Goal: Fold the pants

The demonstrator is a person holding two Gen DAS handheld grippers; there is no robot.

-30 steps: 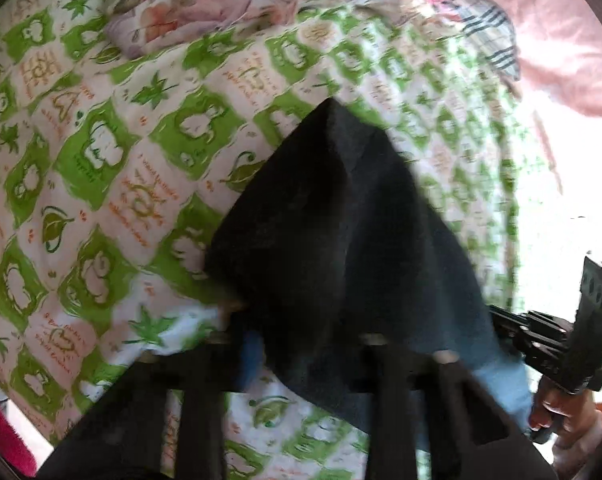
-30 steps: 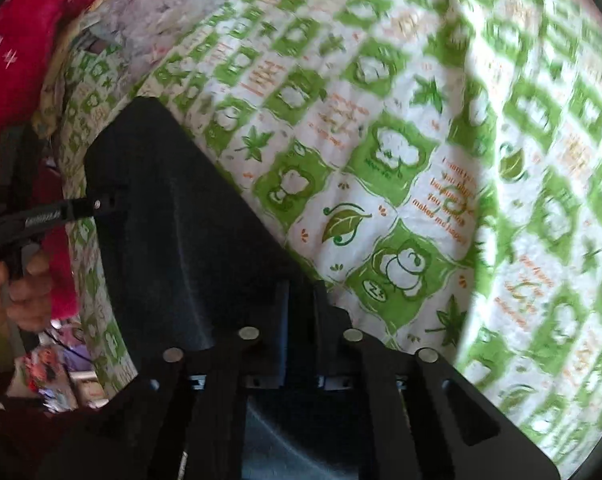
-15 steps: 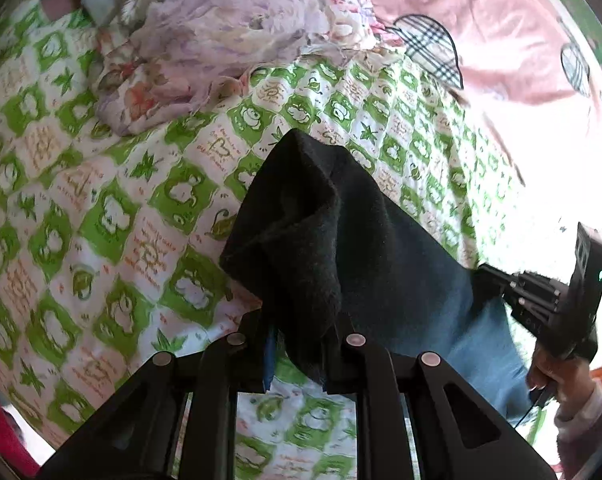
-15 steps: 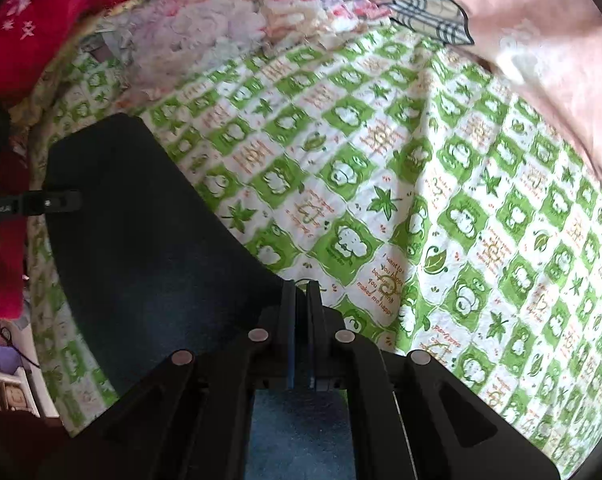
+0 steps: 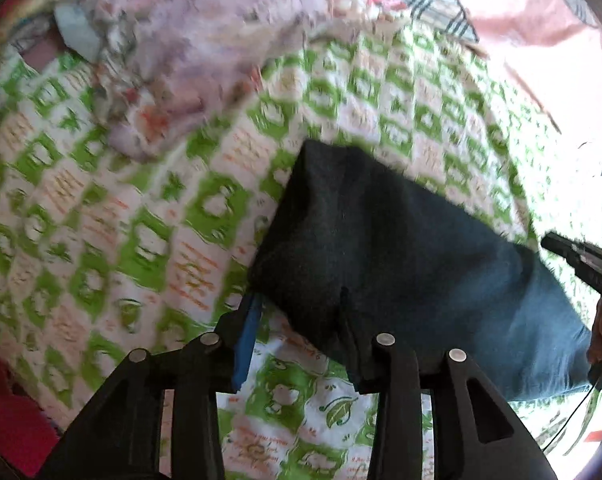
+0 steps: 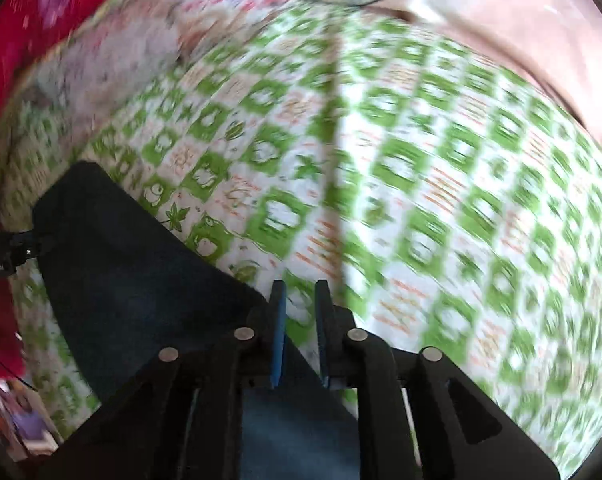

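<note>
The pants point(image 5: 381, 256), dark navy and doubled over, lie on the green-and-white checked sheet point(image 5: 149, 216) in a broad slab, the fabric turning bluer toward its right end. In the left wrist view the near edge of the cloth sags between the fingers of the left gripper point(image 5: 305, 344); its jaws stand wide apart, the blue-padded left finger clear of the cloth and the right finger pressed against the hanging fold, so nothing is pinched. In the right wrist view the right gripper point(image 6: 301, 320) has its jaws a narrow way open, with sheet showing through the gap; the pants point(image 6: 141, 280) pass under its left finger, though blur makes it hard to say whether the pad still touches them. Each camera catches the other tool at the far end of the garment: the right one at the right edge of the left view, the left one at the left edge of the right view. A crumpled floral quilt point(image 5: 189, 48) lies beyond the pants, a pink cloth point(image 5: 521, 8) farther back, and a red blanket point(image 6: 33, 20) is at the upper left.
</note>
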